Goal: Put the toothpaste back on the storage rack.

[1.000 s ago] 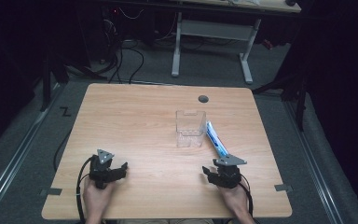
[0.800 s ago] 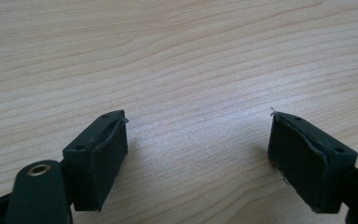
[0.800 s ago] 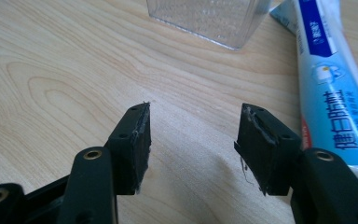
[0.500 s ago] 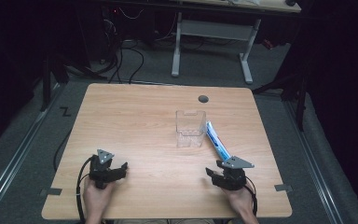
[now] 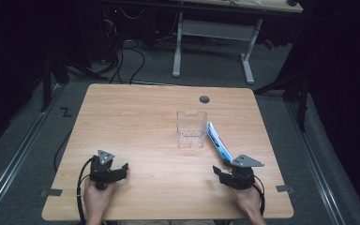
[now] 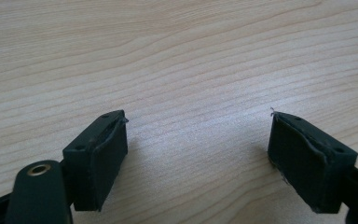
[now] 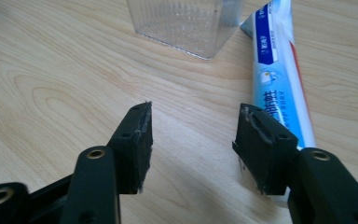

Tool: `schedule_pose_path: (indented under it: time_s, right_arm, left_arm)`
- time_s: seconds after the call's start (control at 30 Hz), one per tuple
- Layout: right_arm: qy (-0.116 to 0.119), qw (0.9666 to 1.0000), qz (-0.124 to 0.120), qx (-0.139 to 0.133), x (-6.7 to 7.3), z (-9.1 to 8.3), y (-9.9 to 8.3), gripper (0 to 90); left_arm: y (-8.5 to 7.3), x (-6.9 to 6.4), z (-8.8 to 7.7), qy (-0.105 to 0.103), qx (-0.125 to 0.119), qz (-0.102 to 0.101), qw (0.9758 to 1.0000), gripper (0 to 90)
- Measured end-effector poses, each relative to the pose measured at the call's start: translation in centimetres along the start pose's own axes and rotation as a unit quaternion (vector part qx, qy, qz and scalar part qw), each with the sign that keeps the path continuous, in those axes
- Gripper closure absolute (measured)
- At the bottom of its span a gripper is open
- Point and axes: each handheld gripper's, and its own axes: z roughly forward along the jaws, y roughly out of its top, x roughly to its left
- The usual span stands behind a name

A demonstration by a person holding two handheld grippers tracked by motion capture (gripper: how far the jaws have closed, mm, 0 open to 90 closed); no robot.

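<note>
On the wooden desk (image 5: 136, 122), a clear plastic container (image 5: 191, 129) stands upright a little past the centre, at about one o'clock from the desk's middle. Just beside it, at its four o'clock, a blue and white toothpaste tube (image 5: 218, 141) lies flat on the wood, slanting from the container's right wall toward the near right corner. The right gripper (image 5: 226, 176) sits at the tube's near end, at about five o'clock from the container; its jaws have just been closing a little yet are spread apart, with bare wood between them. In the right gripper view the right gripper (image 7: 193, 135) has the toothpaste tube (image 7: 275, 79) running up from behind its right-hand pad toward one o'clock, and the ribbed container (image 7: 186, 23) stands at twelve o'clock. The left gripper (image 5: 117, 171) rests low over the desk at about seven o'clock from the container, well apart from it. In the left gripper view the left gripper (image 6: 198, 144) is spread wide over plain wood grain, holding nothing.
</note>
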Motion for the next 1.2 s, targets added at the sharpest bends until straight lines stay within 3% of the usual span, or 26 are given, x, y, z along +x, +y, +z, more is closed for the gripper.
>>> schedule_pose_path:
  time_s: [0.17, 0.4, 0.57, 0.7, 0.9, 1.2]
  right_arm:
    - [-0.005, 0.9999, 0.013, 0.004, -0.9, -0.1, 0.0, 49.5]
    - [0.006, 0.9995, 0.030, -0.004, -1.7, -0.6, 0.8, 49.8]
    - [0.001, 0.9996, 0.028, -0.002, -2.3, -0.7, 1.5, 49.5]
    - [-0.011, 0.9999, 0.008, 0.006, -2.4, -0.4, 2.2, 51.4]
    - [-0.023, 0.9996, 0.000, 0.013, -2.5, 0.1, 2.9, 52.7]
    - [-0.058, 0.9982, -0.005, -0.012, -3.3, 0.1, 4.4, 56.4]
  left_arm:
    - [0.0, 0.0, 0.0, 0.000, 0.000, 0.000, 1.0000, 20.0]
    - [0.0, 0.0, 0.0, 0.000, -0.001, 0.000, 1.0000, 20.1]
    - [0.0, 0.0, 0.0, 0.000, -0.001, 0.000, 1.0000, 20.1]
    - [0.0, 0.0, 0.0, 0.001, -0.001, 0.000, 1.0000, 20.1]
    - [0.0, 0.0, 0.0, 0.001, -0.001, -0.001, 1.0000, 20.1]
    - [0.0, 0.0, 0.0, 0.001, -0.001, 0.000, 1.0000, 20.1]
